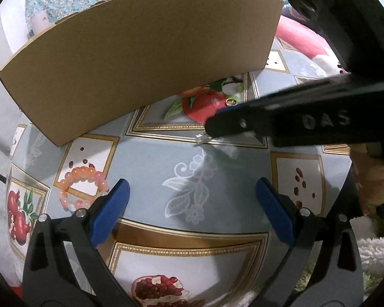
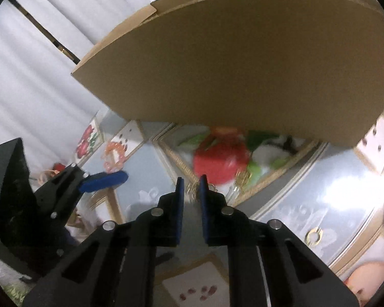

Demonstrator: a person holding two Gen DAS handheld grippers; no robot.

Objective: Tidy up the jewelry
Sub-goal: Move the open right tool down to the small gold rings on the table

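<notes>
The left gripper (image 1: pixel 192 194) is angled steeply down over the table (image 1: pixel 151 168), its blue pads (image 1: pixel 112 212) spread wide with nothing between them, only the pale blue tablecloth with its white flower print. The right gripper (image 2: pixel 192 186) also points steeply down, near the box (image 2: pixel 243 58); in the left wrist view it reaches in from the right edge as a dark bar, its tip (image 1: pixel 217 125) low over the cloth just in front of the printed red fruit. Its jaws are drawn nearly together, leaving a narrow slit. A thin gold chain (image 2: pixel 192 192) shows in that slit at the fingertips; the view is blurred, so whether the pads actually pinch it cannot be told. From the left wrist a small clear, glinting piece (image 1: pixel 202 139) sits right under that tip, touching or almost touching it.

More gold links (image 2: pixel 243 179) lie on the cloth just right of the right gripper's tip, by the printed fruit. A gold ring (image 2: pixel 314 236) lies alone further right, well apart from the chain. A bracelet (image 1: pixel 83 188) of orange, pink and pale beads lies in a loop on a white printed square toward the table's left side, just beside the left gripper's left pad. The plain brown cardboard box stands at the table's far side, behind all the jewelry.
</notes>
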